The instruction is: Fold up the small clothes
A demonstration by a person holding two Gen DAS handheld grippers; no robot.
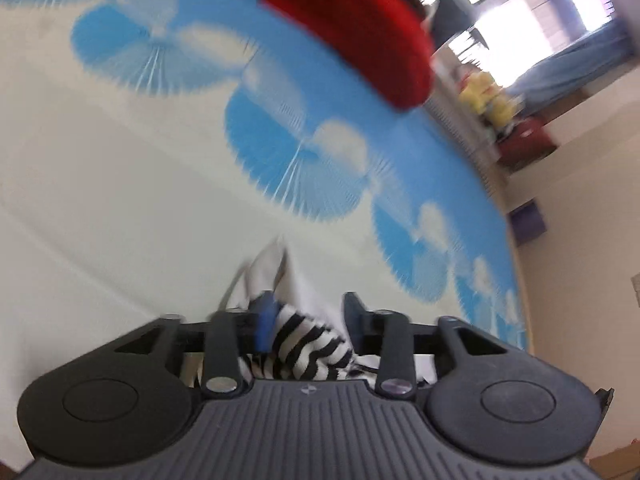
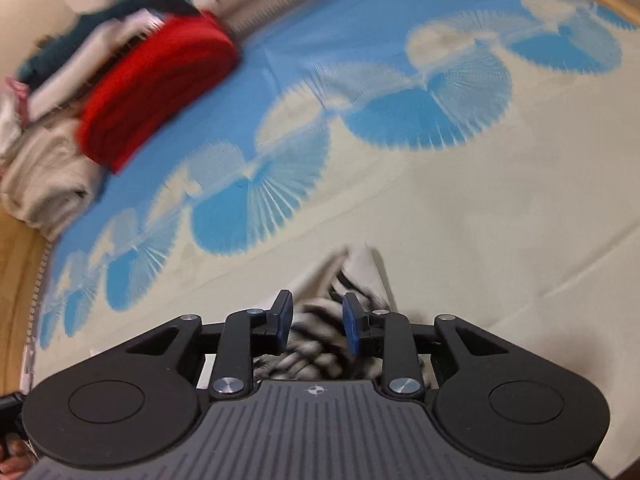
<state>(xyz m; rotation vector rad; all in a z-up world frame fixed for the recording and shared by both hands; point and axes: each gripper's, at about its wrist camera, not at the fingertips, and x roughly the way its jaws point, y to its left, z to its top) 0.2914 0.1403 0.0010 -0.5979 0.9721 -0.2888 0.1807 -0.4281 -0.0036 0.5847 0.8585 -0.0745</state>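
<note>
A small black-and-white striped garment with a cream part (image 1: 304,340) is bunched between the fingers of my left gripper (image 1: 308,320), lifted above the bed sheet (image 1: 100,220). The jaws look part open with cloth between the blue pads. In the right wrist view the same striped garment (image 2: 320,344) is bunched between the blue pads of my right gripper (image 2: 318,320), whose jaws stand apart around it. Both views are motion-blurred.
The sheet is cream with blue fan shapes (image 2: 420,120). A folded red garment (image 2: 156,80) tops a stack of folded clothes (image 2: 44,176) at the bed's far side; it also shows in the left wrist view (image 1: 360,28). A window (image 1: 540,8) lies beyond.
</note>
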